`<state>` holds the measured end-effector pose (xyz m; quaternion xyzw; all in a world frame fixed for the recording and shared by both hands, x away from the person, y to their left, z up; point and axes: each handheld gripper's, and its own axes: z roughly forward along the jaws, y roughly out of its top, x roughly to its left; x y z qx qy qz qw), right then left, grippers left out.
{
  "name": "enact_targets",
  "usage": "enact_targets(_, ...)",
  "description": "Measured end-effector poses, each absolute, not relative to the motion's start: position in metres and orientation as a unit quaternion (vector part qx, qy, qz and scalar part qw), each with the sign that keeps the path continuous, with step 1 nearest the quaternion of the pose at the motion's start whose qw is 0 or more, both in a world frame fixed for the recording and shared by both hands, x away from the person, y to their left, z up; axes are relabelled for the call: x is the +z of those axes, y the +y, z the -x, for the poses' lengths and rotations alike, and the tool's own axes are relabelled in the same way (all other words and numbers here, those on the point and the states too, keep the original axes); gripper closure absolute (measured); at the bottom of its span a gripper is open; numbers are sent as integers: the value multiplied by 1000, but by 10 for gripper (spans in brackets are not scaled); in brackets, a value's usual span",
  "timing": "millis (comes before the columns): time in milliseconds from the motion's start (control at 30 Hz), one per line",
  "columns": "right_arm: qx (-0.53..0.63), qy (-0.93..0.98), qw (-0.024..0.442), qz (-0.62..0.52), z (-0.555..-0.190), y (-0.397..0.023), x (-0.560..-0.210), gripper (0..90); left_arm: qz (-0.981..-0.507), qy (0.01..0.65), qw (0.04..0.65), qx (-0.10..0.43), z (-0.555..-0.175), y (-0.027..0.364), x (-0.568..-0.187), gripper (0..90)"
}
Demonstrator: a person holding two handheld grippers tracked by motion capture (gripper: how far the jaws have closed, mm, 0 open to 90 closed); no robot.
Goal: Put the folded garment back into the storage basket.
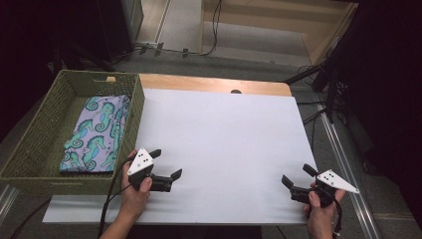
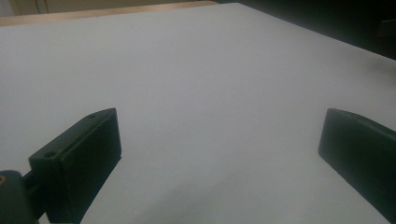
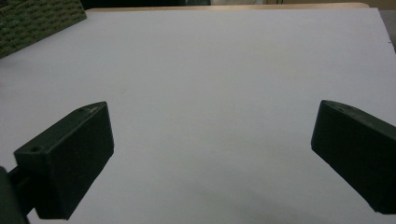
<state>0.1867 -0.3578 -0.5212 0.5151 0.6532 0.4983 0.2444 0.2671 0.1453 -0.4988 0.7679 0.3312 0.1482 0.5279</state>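
White and matte, the flat board covering the surface takes most of the high view, with a strip of light wood at its far edge. On the left side of it stands a green woven rectangular basket, and inside lies a folded lilac cloth with turquoise seahorse print, flat on the basket floor, toward the wall next to the board. The left hand-held gripper hovers over the near left part of the board, just beside the basket's near corner but not touching it; its jaws are spread apart and hold nothing. The right hand-held gripper is over the near right part of the board, well apart from the left one, also with jaws released and nothing between them.

In the left gripper view, the left hand-held gripper shows two black jaws wide apart, with bare white board between them.

In the right gripper view, the right hand-held gripper shows the same: jaws wide apart over the white board. A corner of the green basket appears at the top left, far from the jaws.
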Motion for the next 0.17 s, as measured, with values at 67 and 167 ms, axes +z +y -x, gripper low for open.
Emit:
enact_targets(67,500,653,241,-515,-187,-358,-521,0,-769,331,526,147,-268,145,-499,0)
enact_targets(167,497,661,236,-510,-189,-356,-521,0,-770,333,524,146,-269,144,-499,0)
